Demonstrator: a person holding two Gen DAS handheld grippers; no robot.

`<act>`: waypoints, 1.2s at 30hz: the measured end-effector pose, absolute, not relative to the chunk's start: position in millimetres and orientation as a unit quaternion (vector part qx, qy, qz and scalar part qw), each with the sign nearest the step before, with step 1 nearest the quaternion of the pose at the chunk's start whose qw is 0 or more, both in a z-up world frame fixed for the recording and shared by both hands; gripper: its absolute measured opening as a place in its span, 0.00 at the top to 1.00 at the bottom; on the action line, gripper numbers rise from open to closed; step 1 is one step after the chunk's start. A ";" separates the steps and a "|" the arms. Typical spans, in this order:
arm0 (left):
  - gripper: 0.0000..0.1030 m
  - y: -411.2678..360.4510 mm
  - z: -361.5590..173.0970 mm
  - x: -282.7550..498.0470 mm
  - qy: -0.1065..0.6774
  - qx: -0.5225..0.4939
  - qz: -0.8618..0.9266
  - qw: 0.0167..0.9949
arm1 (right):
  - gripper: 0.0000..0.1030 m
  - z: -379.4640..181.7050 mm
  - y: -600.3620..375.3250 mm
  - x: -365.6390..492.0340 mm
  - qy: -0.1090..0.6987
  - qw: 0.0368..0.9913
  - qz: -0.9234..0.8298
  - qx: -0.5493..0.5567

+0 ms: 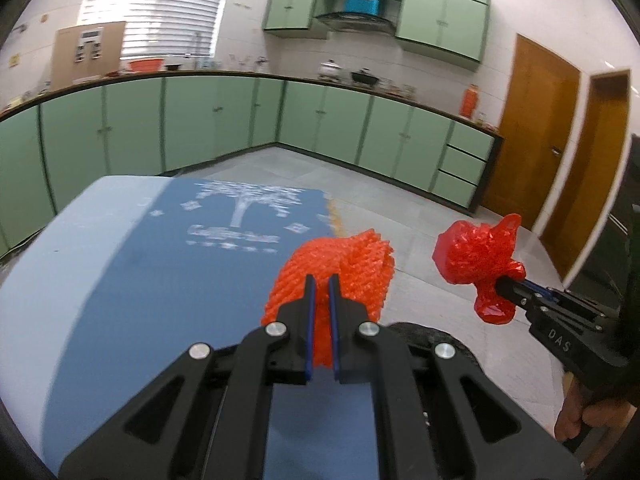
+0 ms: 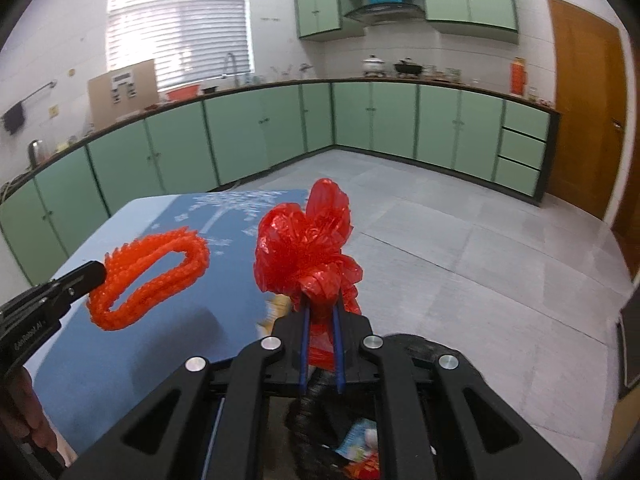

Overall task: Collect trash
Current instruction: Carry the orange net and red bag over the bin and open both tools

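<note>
Trash, right hand: a crumpled red plastic bag (image 2: 306, 248), pinched at its knotted neck by the right gripper (image 2: 320, 312); the fingers (image 2: 305, 336) are pressed nearly together on the plastic, and the bulk of the bag stands up and forward beyond the tips.
Trash, left hand: an orange foam net sleeve (image 1: 336, 268), clamped by the left gripper (image 1: 321, 284) with the fingers (image 1: 310, 320) squeezed on its near edge; its long axis runs left to right across the tips, the open loop facing away.
Bin bag: a black bag (image 2: 316, 412) with wrappers inside, open directly below the right gripper and near its fingers; in the left view only its dark rim (image 1: 424, 332) shows, to the right of the left gripper.
Nearer hand: the right, judged closest to the bag's mouth; the left load sits over the counter edge.
Pose: both grippers tilted downward, side by side, loads apart.
Counter: blue cloth (image 1: 168, 280) with a white tree print, below and left.
Background: green cabinets (image 2: 256, 136), wooden door (image 2: 588, 92).
</note>
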State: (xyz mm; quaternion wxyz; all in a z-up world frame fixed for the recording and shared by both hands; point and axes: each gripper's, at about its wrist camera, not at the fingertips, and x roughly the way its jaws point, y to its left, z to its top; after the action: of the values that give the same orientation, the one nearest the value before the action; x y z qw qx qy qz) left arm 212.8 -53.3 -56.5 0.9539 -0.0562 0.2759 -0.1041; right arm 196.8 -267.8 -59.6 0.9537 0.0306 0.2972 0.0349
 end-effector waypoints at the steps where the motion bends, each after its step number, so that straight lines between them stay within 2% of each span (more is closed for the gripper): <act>1: 0.95 -66.9 -58.6 212.5 0.278 -0.053 -0.114 0.952 | 0.90 -61.7 -278.5 193.1 0.300 0.953 0.026 0.033; 12: 0.95 -164.0 -96.4 210.8 0.303 -0.030 -0.179 0.935 | 0.90 -100.9 -362.7 157.7 0.332 0.940 -0.043 0.071; 24: 0.93 -199.3 -140.2 229.5 0.344 -0.007 -0.200 0.917 | 0.90 -151.1 -388.4 162.3 0.380 0.918 -0.057 0.102; 31: 0.88 -198.3 -142.9 237.2 0.346 -0.013 -0.203 0.916 | 0.79 -155.1 -388.6 165.0 0.380 0.919 -0.061 0.086; 34: 0.82 -195.1 -140.6 238.4 0.344 -0.016 -0.202 0.917 | 0.66 -153.5 -389.7 164.9 0.376 0.920 -0.066 0.084; 36: 0.80 -192.9 -137.8 237.7 0.341 -0.018 -0.200 0.919 | 0.64 -151.2 -389.6 164.1 0.372 0.922 -0.068 0.083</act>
State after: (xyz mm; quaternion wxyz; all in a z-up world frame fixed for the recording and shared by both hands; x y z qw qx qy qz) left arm 237.7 -192.9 -137.8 0.9185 -0.0183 0.3407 -0.1998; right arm 164.1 -389.6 -151.2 0.9222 0.0826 0.3717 -0.0681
